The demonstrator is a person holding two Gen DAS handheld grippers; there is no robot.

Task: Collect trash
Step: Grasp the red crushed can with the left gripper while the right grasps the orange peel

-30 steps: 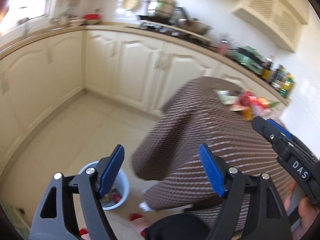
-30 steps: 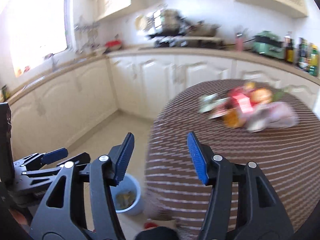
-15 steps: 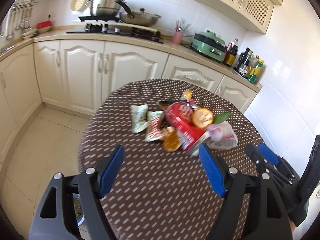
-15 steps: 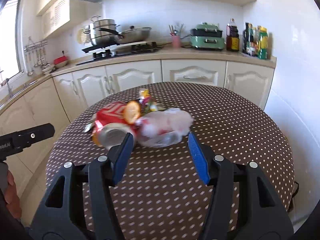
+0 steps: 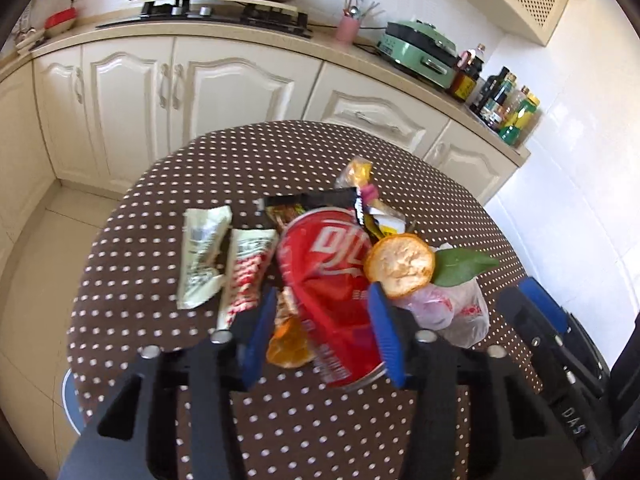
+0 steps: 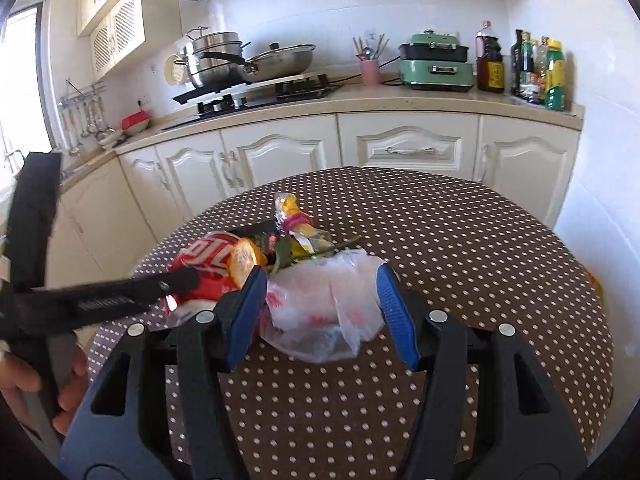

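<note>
A heap of trash lies on the round dotted table (image 5: 280,160). It holds a crushed red can (image 5: 328,264), an orange peel half (image 5: 400,266), a clear plastic bag (image 5: 460,312) and two pale wrappers (image 5: 204,256). My left gripper (image 5: 322,336) straddles the near end of the red can, its jaws closing; I see no firm squeeze. An orange scrap (image 5: 288,344) lies by its left pad. My right gripper (image 6: 322,314) stands open around the plastic bag (image 6: 324,300), pads just clear of it. The red can (image 6: 204,256) sits left of the bag.
A blue bin (image 5: 70,396) peeks out below the table's left edge. Cream cabinets and a counter with a stove (image 6: 256,92), pots, a green appliance (image 6: 434,64) and bottles run behind the table. A hand (image 6: 24,384) holds the left gripper.
Both views swung from the floor and bin to the table, then closed in on the trash heap. The left jaws narrowed around the red can. The right jaws now flank the plastic bag.
</note>
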